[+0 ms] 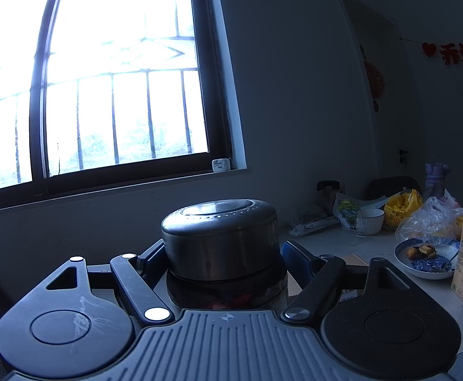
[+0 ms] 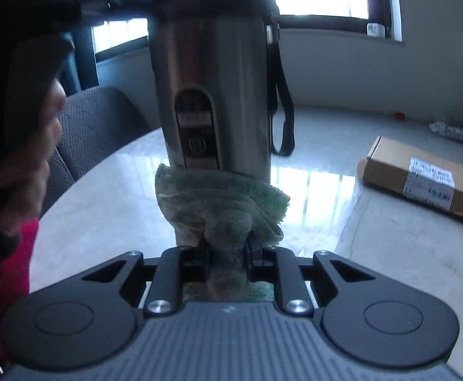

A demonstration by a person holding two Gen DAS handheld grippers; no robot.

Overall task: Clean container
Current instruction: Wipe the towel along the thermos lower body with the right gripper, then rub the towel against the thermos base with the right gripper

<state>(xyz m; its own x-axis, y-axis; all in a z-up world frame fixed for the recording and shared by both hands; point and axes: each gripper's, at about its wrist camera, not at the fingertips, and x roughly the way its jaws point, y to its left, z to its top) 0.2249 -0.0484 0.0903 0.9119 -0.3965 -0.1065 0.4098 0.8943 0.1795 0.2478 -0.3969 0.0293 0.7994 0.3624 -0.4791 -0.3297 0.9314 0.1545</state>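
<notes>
Marble table (image 2: 374, 254), steel container (image 2: 212, 95) upright, lid up, long axis vertical

Flask (image 2: 212, 73) top hidden, hand (image 2: 31, 162) blurred, banner (image 1: 460, 53) cut off

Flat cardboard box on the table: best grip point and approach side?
Cardboard box lies flat on the table, so its top is probably too broad for the jaws. Likely best: come in low from the side and pinch top and bottom faces at the free near-left corner.
</notes>
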